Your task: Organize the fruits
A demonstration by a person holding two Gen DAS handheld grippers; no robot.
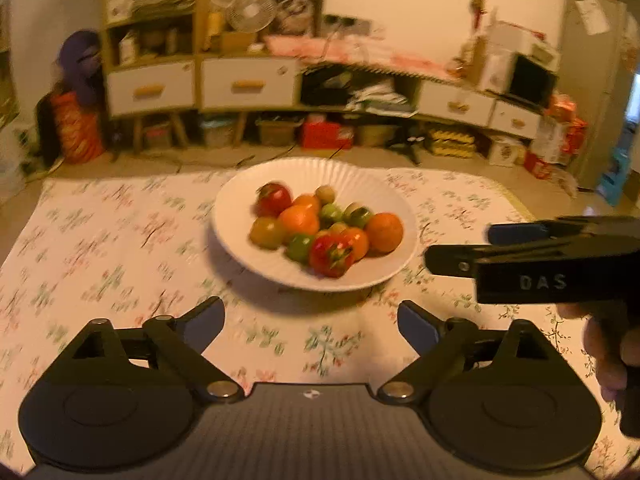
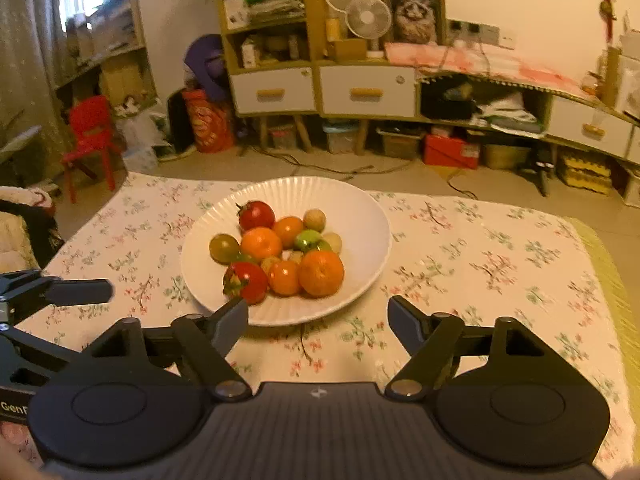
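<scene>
A white ribbed plate stands on the flowered cloth and holds several small fruits in a heap. Among them are an orange, red fruits and little green ones. My left gripper hangs just short of the plate's near rim, open, with only cloth between its fingers. My right gripper is also open at the near rim, its left fingertip in front of a red fruit and gripping nothing. Each gripper shows from the side in the other's view.
The flowered tablecloth spreads out on both sides of the plate. A hand holds the right gripper's handle at the right edge. Beyond the table stand a long sideboard, floor boxes and a red chair.
</scene>
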